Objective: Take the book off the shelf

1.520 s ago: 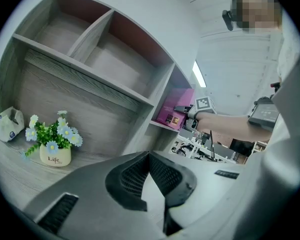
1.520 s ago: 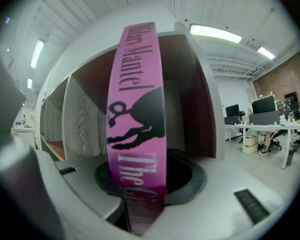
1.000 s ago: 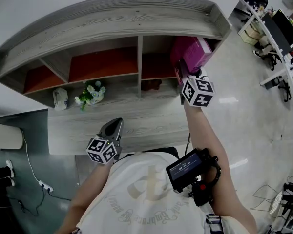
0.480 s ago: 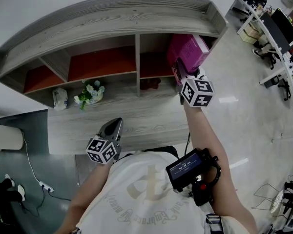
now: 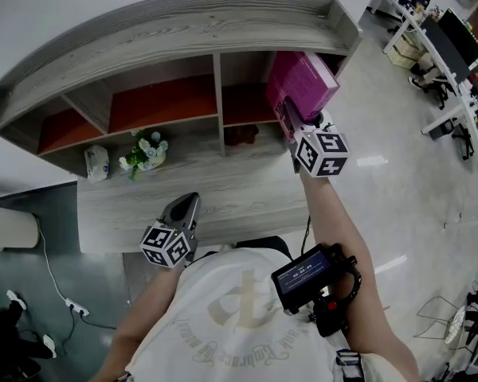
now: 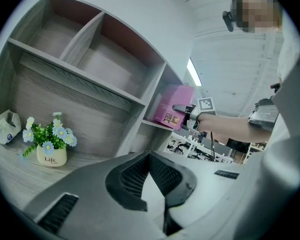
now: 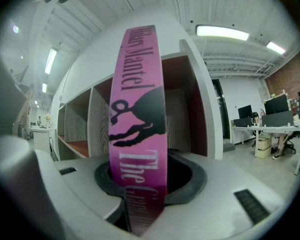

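Since a second ago, the pink book (image 5: 301,82) has come a little further out of the right-hand compartment of the grey shelf (image 5: 183,30), and more of its cover now shows in the head view. The right gripper (image 5: 288,118) holds it, fingers about half closed and clamped on the two covers. In the right gripper view the spine stands upright between the fingers, facing the camera. The grip sits at the spine's lower end, so most of the book rises beyond the fingertips. The left gripper (image 5: 185,205) hangs low near the person's body, well apart from the book, fingers together and empty.

The book looks stiff and fairly thick (probably a hardback, so not light). Its cover seems glossy and may slip. Held at one end, it could pivot, so a firm squeeze close to the spine seems wise.
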### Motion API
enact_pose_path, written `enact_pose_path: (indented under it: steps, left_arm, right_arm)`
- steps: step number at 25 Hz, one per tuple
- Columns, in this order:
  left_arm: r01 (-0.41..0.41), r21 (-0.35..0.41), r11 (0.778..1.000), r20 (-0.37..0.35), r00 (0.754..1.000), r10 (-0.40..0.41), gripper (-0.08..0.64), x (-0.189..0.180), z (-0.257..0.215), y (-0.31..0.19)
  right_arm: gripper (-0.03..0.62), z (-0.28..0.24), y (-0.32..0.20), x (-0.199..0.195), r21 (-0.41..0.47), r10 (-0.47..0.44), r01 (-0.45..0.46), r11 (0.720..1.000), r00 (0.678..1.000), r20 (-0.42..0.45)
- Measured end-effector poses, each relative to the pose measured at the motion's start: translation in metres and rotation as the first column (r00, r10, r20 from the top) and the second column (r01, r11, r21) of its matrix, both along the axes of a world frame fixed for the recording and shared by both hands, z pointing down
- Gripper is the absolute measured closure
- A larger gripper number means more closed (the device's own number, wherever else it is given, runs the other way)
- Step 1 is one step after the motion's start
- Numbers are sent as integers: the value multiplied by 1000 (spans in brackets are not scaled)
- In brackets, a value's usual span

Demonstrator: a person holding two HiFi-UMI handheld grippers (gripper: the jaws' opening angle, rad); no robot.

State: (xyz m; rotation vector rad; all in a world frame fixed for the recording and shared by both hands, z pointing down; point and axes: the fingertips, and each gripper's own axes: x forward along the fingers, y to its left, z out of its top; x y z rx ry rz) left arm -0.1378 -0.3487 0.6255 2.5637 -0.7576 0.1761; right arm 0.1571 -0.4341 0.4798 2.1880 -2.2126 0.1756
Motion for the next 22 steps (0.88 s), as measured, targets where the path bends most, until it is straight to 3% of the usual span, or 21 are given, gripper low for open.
enact_pose_path:
  steps: [22]
  left_arm:
    - [-80,17,997,1,997,80,558,25,-6,23]
  right_arm:
    - [442,9,64,-2,30,-79,78,996,996,42]
